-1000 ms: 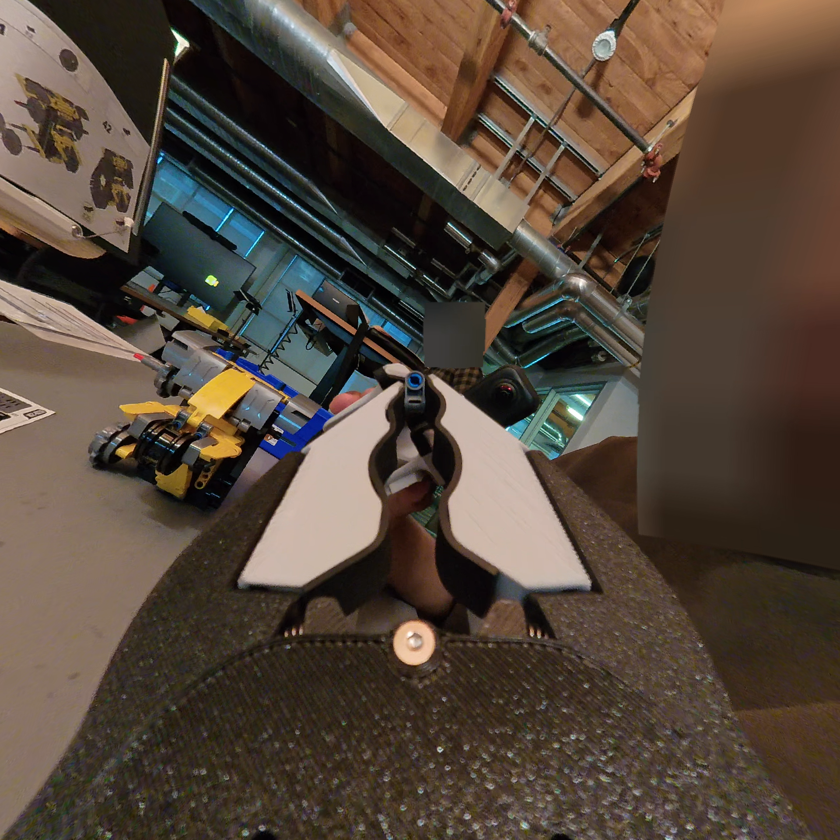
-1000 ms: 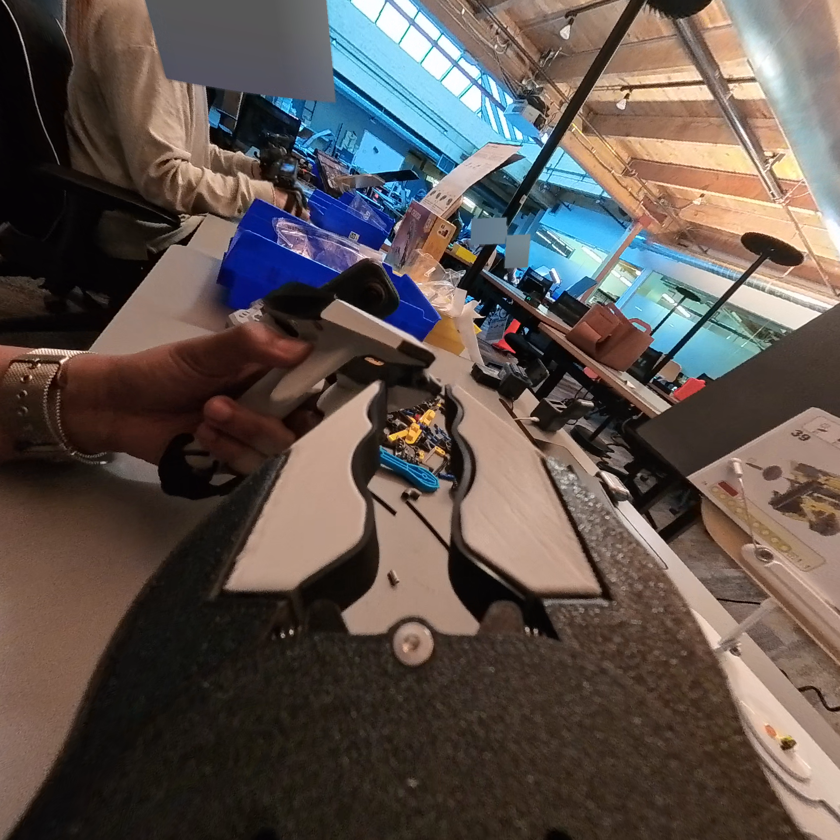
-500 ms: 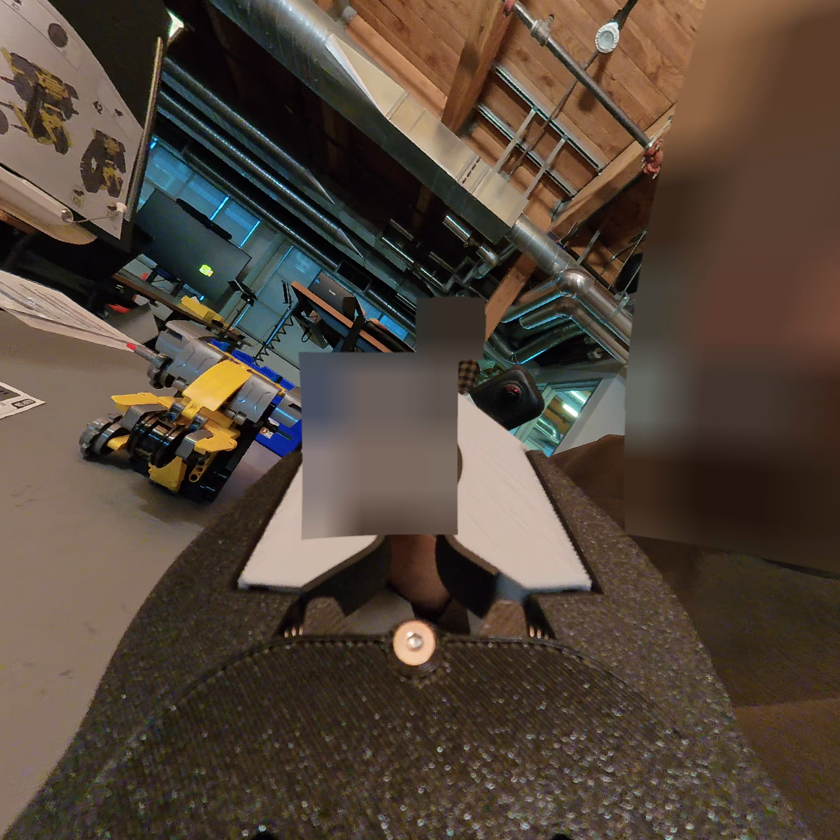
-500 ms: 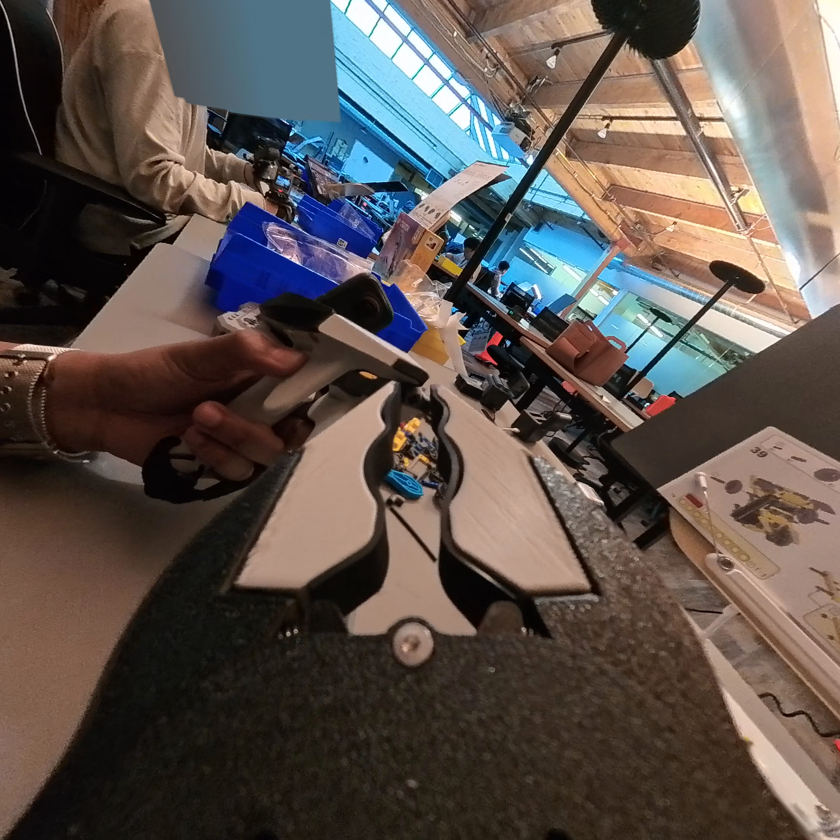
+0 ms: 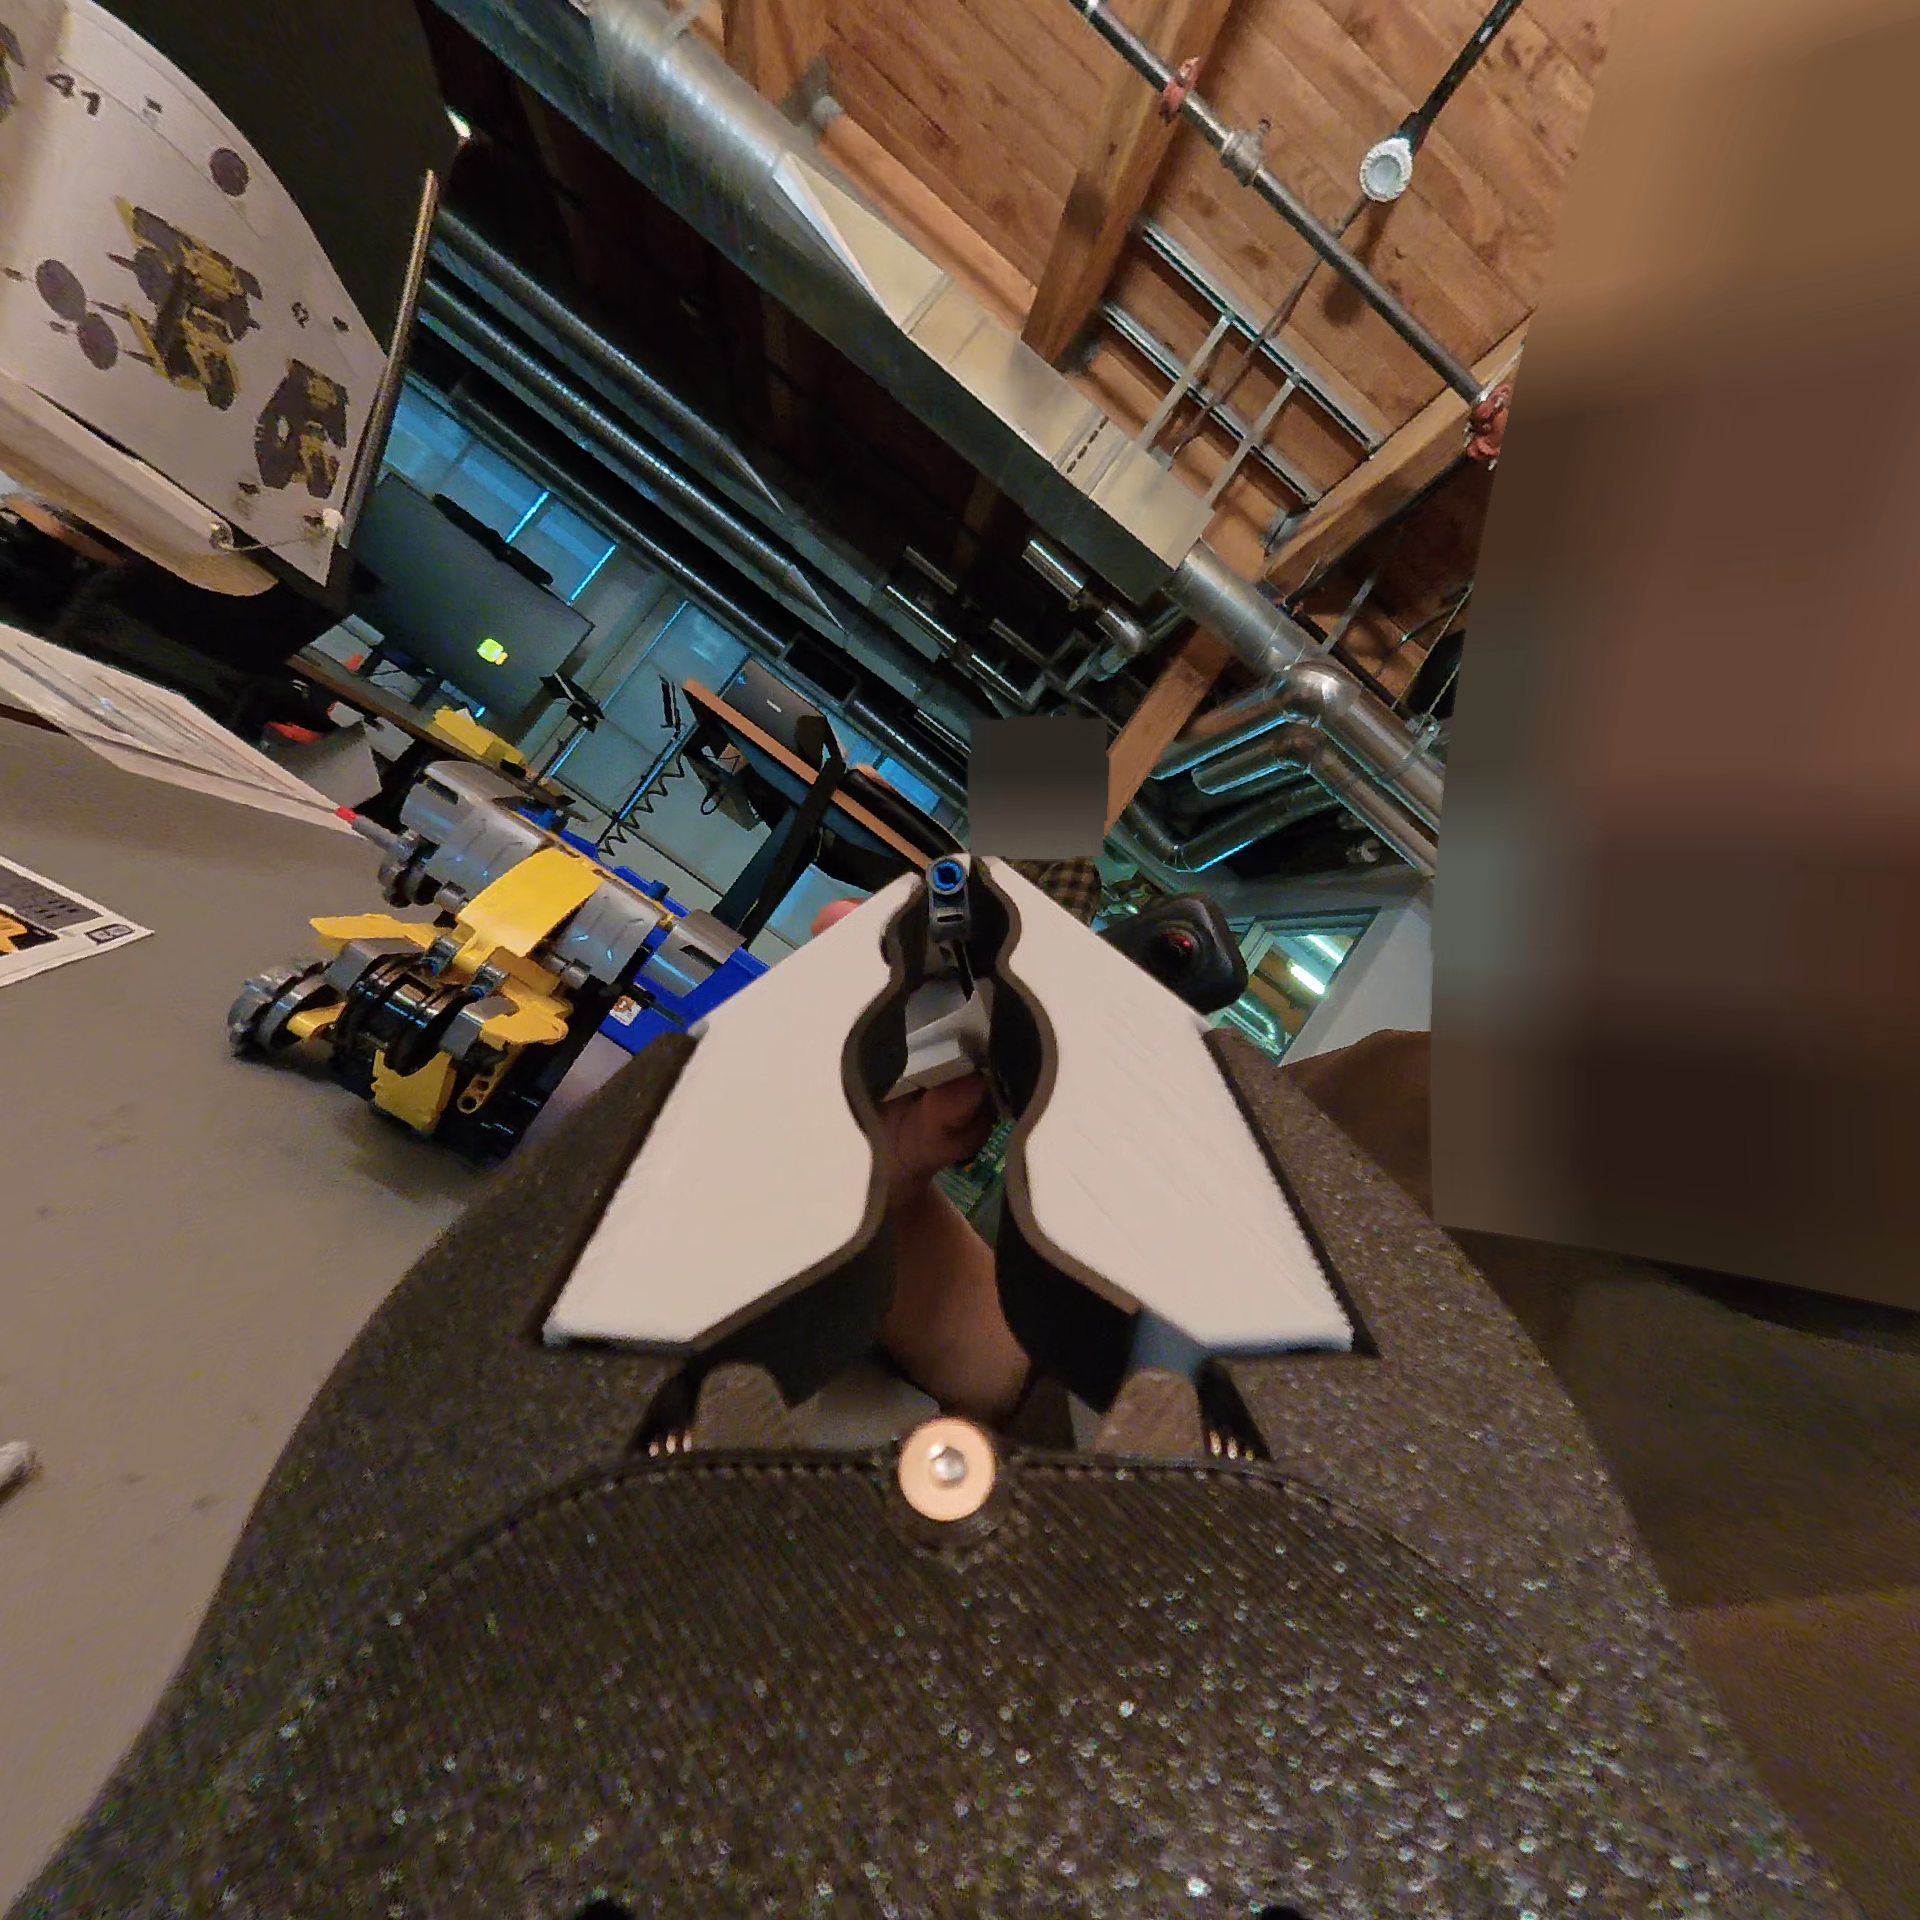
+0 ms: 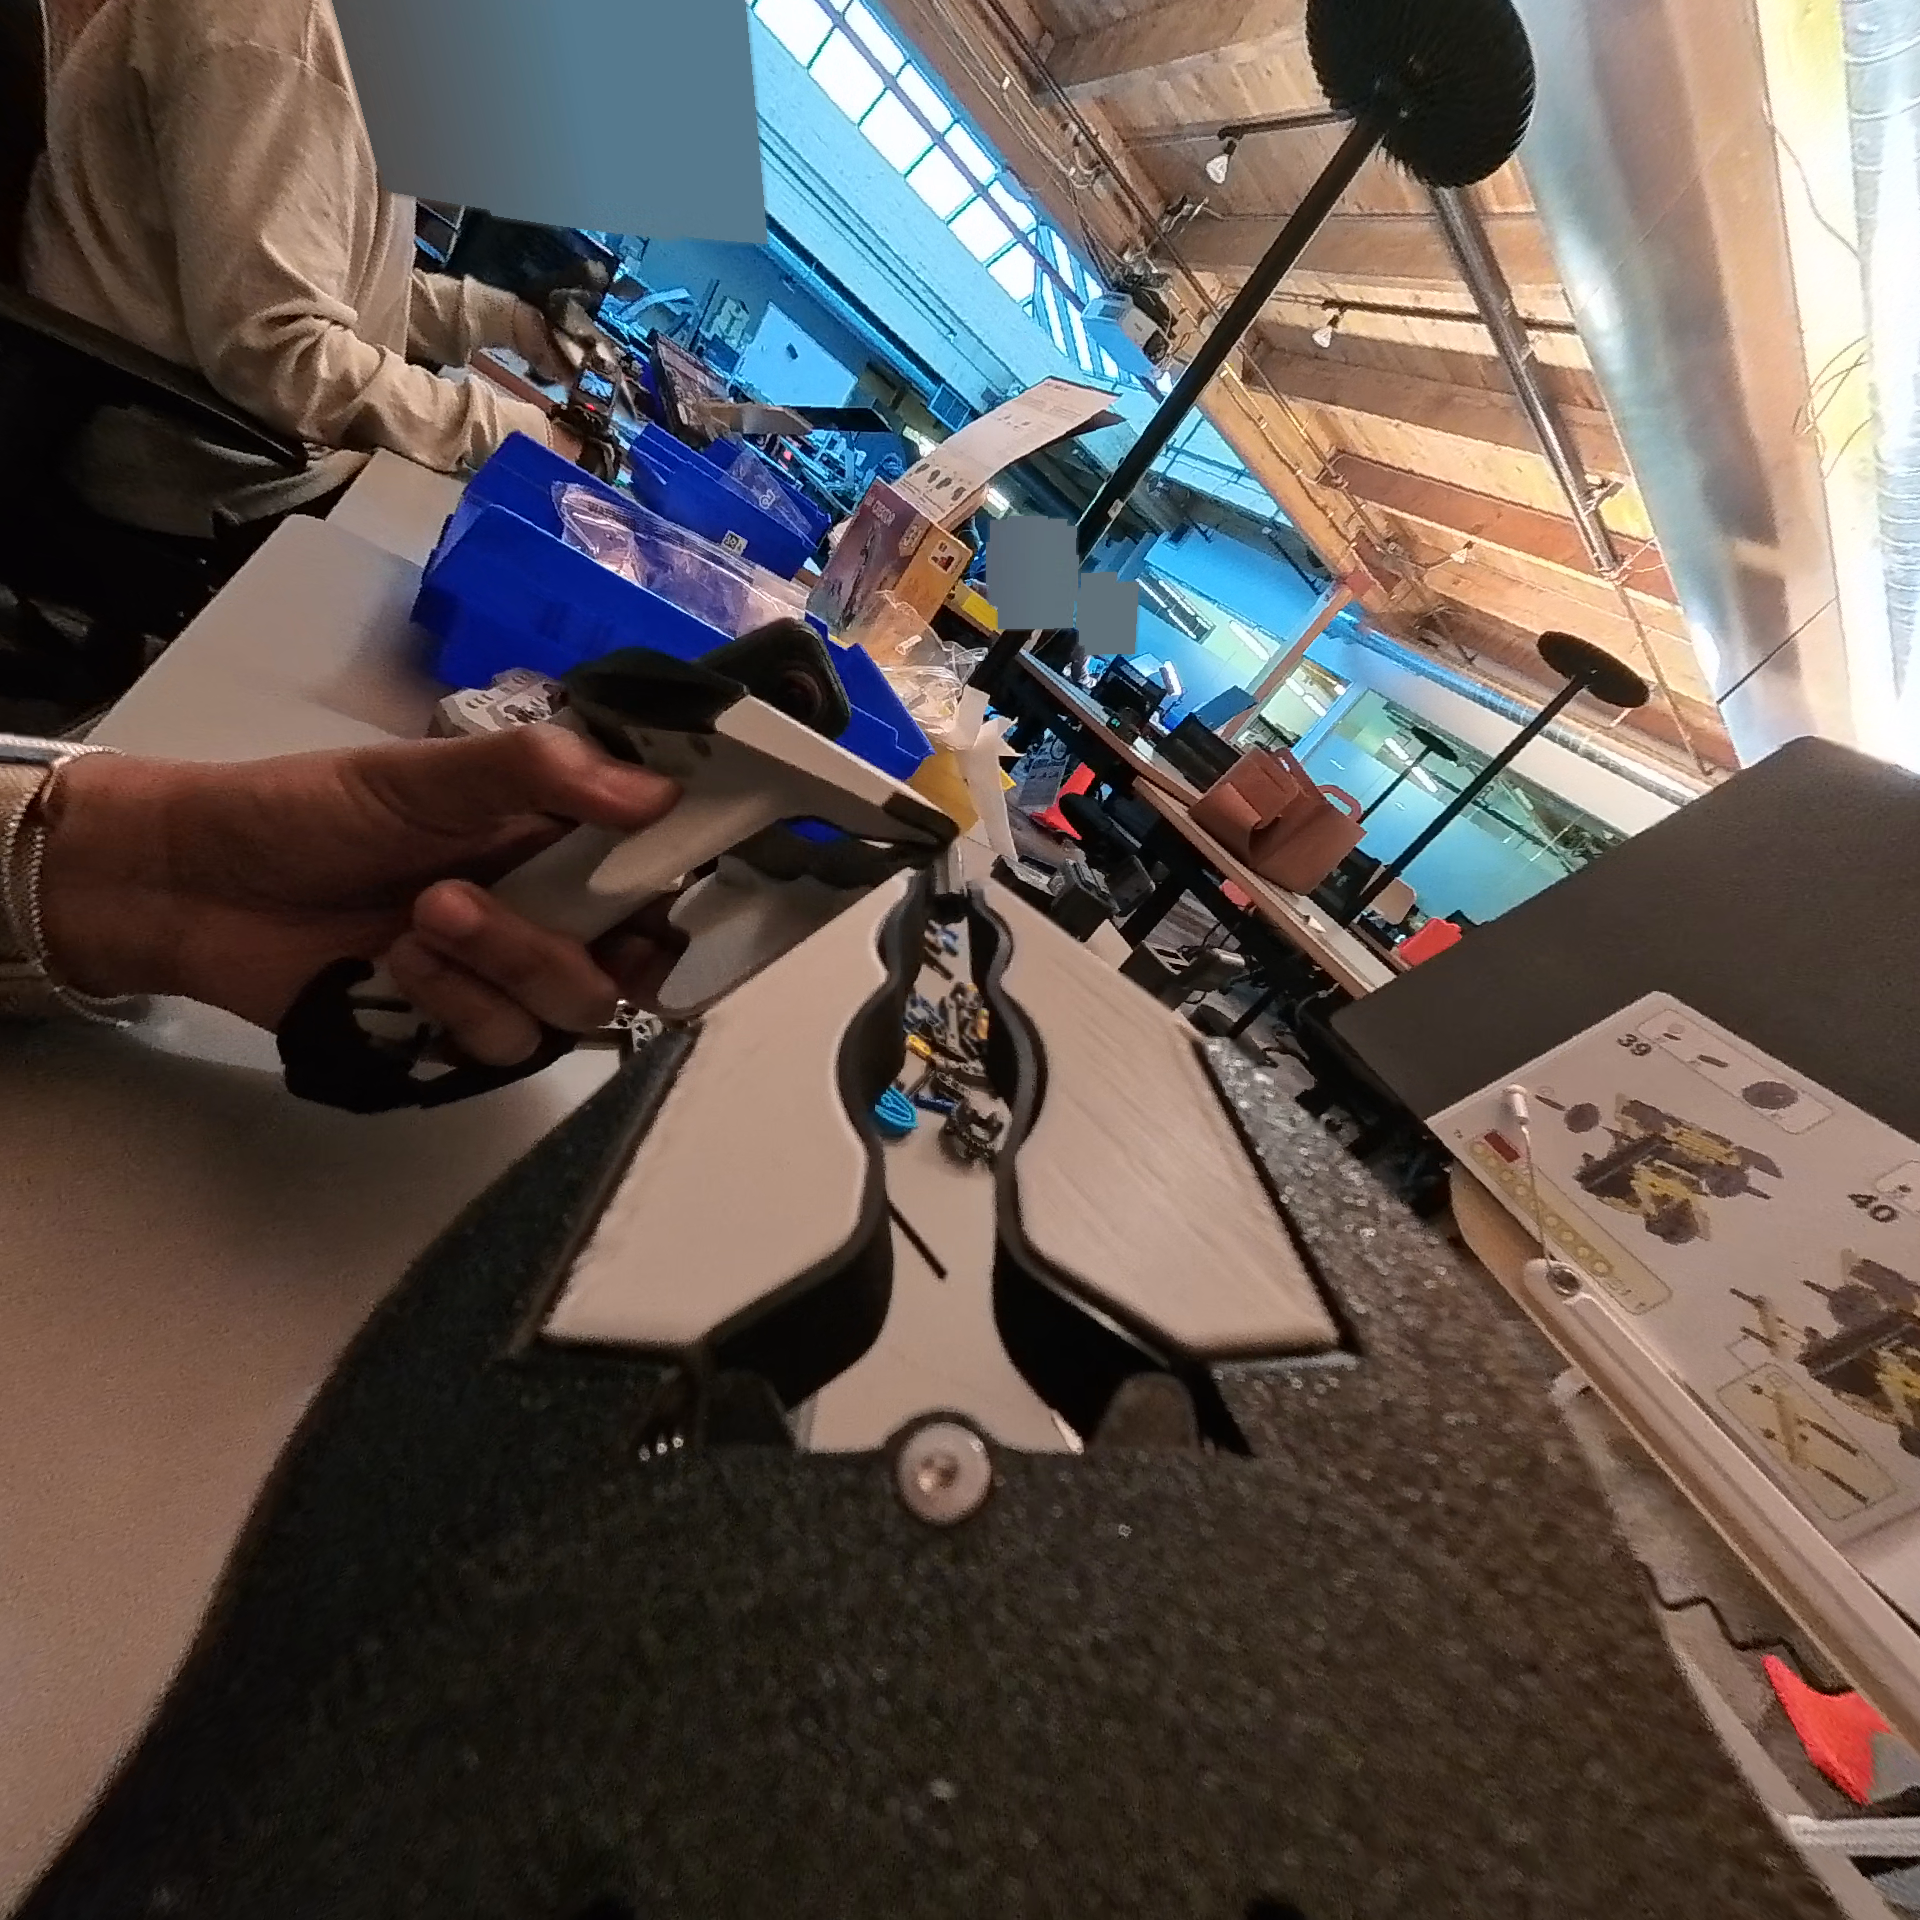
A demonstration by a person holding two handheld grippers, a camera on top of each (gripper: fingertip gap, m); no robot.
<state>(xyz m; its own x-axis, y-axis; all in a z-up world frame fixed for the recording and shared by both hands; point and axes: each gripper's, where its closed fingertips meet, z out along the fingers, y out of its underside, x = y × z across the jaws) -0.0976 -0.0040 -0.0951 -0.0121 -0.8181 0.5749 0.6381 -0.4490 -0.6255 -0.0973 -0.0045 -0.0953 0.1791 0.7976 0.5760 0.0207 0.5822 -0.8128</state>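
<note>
My left gripper [image 5: 948,906] is shut on a small dark building-toy piece [image 5: 945,920] with a blue pin [image 5: 945,876] at its top, held up off the grey table [image 5: 156,1195]. My right gripper [image 6: 943,889] faces it tip to tip, its jaws drawn almost together around a small grey-dark bit at the left gripper's tip. In the right wrist view, a hand [image 6: 364,842] holds the left gripper's white and black body [image 6: 727,769]. The right gripper's camera [image 5: 1174,945] shows behind the left fingers. A yellow and black toy vehicle [image 5: 457,997] stands on the table to the left.
Loose small parts [image 6: 961,1039], a blue round part [image 6: 894,1112] and a thin black rod [image 6: 920,1247] lie on the table below the right gripper. An open instruction booklet [image 6: 1714,1226] is propped at the right. Blue bins [image 6: 582,613] and a seated person [image 6: 208,260] are behind.
The right gripper's jaws have narrowed from open to almost together, and it has moved up to the left gripper's tip. The left gripper keeps its hold and has barely moved.
</note>
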